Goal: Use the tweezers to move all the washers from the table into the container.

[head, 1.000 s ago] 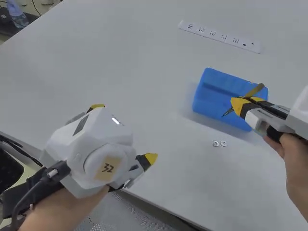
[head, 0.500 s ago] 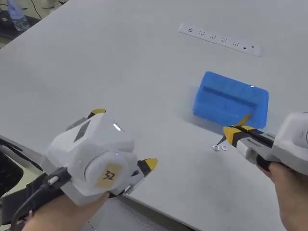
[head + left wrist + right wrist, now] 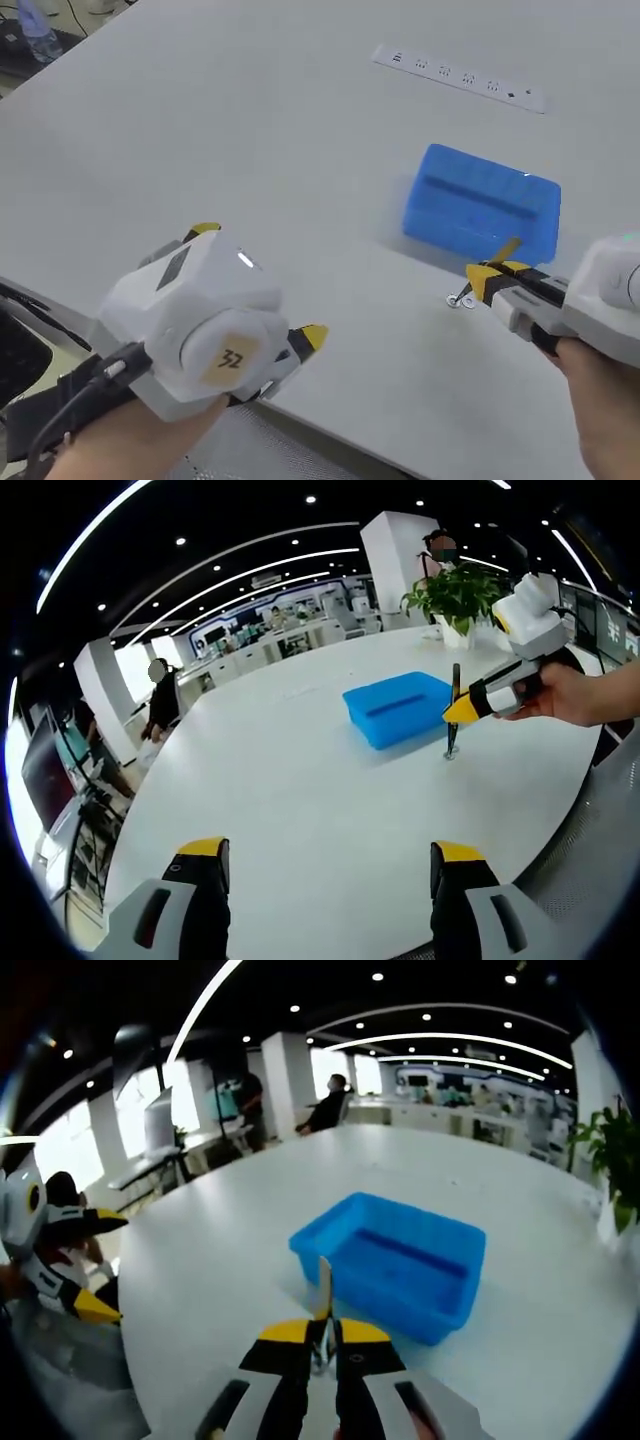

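Washers (image 3: 461, 300) lie on the surface (image 3: 250, 130) beside the blue container (image 3: 470, 240). The right tool (image 3: 480, 275), clamped on the tweezers (image 3: 453, 735), angles their tips down at them, apparently to pinch one. The left tool (image 3: 328, 848) gapes wide, empty.

The left gripper (image 3: 328, 852) hangs over a white table (image 3: 290, 780), its yellow-tipped jaws set wide apart with nothing between them. Across the tabletop, a hand (image 3: 565, 693) brings in the right gripper (image 3: 462, 708), which clamps tweezers (image 3: 454, 720) pointing down to the surface just beside a blue container (image 3: 398, 708). A potted plant (image 3: 458, 590) stands behind.
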Action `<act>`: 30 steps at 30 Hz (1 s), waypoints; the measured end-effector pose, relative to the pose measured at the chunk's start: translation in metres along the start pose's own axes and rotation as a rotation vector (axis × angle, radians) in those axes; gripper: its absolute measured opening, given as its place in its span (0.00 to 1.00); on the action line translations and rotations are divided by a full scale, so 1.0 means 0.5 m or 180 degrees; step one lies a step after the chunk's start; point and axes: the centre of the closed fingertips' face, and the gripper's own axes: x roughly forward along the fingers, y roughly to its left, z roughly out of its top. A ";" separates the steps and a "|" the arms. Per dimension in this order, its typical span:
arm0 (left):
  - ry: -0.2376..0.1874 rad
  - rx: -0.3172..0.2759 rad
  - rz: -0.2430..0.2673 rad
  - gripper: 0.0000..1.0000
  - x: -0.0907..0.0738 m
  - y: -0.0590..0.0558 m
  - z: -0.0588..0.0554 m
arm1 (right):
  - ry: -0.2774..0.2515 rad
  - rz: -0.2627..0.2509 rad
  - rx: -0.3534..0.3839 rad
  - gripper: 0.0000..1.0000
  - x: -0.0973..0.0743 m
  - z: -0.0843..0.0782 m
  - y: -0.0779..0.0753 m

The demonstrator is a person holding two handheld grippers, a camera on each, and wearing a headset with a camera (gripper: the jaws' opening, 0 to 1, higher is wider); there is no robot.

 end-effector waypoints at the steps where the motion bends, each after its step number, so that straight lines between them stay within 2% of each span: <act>1: 0.0007 0.0009 0.0004 0.84 0.000 0.000 -0.001 | -0.0003 -0.0003 -0.0003 0.05 0.000 0.000 0.000; 3: 0.0013 0.0008 0.0008 0.84 0.000 0.001 -0.001 | 0.0034 0.0002 -0.0018 0.05 0.001 -0.005 0.001; 7: 0.0008 -0.0008 0.0021 0.84 0.000 0.003 -0.001 | 0.0006 -0.0001 -0.0050 0.05 0.000 -0.006 0.008; 11: -0.0001 -0.0006 0.0027 0.84 0.000 0.003 0.000 | 0.0009 -0.0031 -0.0254 0.05 0.002 -0.009 0.016; 15: -0.0008 -0.0008 0.0029 0.84 0.000 0.003 0.001 | -0.0009 -0.0098 -0.0410 0.04 0.010 -0.012 0.006; 21: -0.0015 -0.0018 0.0048 0.84 -0.001 0.006 0.001 | 0.0041 -0.0093 -0.0417 0.04 0.020 -0.010 -0.005; 30: -0.0014 -0.0003 0.0047 0.84 -0.001 0.005 0.002 | 0.0098 -0.0093 -0.0318 0.03 0.009 -0.019 -0.008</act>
